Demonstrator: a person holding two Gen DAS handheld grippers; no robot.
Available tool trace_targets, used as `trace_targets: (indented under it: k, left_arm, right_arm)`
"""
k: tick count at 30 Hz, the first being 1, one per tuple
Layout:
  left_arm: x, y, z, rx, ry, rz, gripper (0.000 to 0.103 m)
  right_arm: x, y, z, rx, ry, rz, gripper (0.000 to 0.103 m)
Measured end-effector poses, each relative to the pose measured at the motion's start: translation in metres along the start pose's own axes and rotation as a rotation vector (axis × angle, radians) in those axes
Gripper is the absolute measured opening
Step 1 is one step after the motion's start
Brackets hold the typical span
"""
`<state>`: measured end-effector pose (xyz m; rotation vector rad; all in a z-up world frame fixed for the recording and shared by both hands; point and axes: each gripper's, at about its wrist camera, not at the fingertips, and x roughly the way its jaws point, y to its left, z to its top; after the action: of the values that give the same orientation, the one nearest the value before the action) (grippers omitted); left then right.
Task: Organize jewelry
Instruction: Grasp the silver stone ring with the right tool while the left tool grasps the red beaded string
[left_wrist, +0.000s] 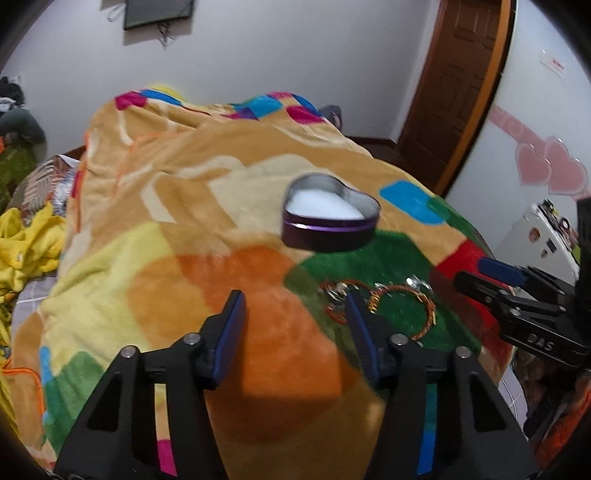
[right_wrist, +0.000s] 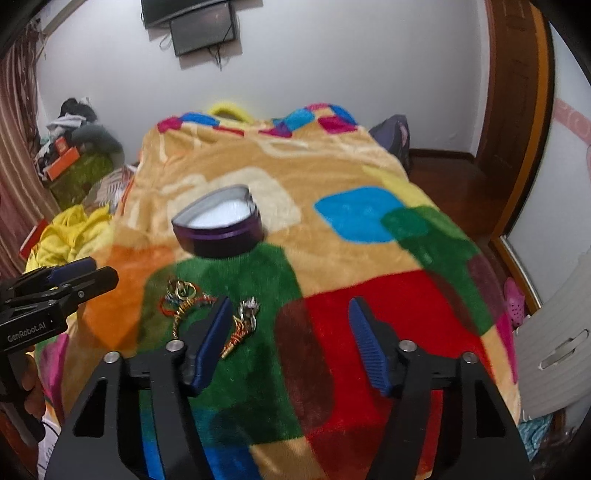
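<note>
An open heart-shaped purple tin with a white lining sits on the patterned blanket; it also shows in the right wrist view. Jewelry lies on the green patch in front of it: a twisted orange wire bangle, silver rings and red thread. In the right wrist view the rings, the bangle and a silver charm lie by my right gripper's left finger. My left gripper is open and empty, just left of the jewelry. My right gripper is open and empty, just right of it.
The colourful blanket covers a bed. Yellow cloth lies at the left. A wooden door stands at the back right. A white slotted panel is at the bed's right. The right gripper shows at the right edge of the left wrist view.
</note>
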<state>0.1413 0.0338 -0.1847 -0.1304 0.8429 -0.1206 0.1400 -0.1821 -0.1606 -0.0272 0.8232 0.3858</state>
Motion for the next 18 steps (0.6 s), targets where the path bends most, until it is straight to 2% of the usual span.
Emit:
trace_targets:
  k: [3,5,13,18]
  left_arm:
    - [0.009,-0.007,-0.002,0.015,0.027,-0.034,0.046]
    - [0.012,-0.011,-0.002,0.025,0.031,-0.042,0.046]
    - [0.031,-0.020,-0.005,0.041,0.083,-0.099,0.031]
    - [0.038,-0.020,-0.005,0.044,0.100,-0.104,0.031]
  right_arm:
    - [0.010,0.000,-0.002,-0.003,0.020,0.017,0.051]
    - [0.016,-0.001,-0.002,-0.005,0.036,0.030,0.046]
    - [0.028,0.004,0.000,-0.003,0.066,0.091,0.038]
    - [0.035,0.007,0.005,-0.011,0.078,0.107,0.032]
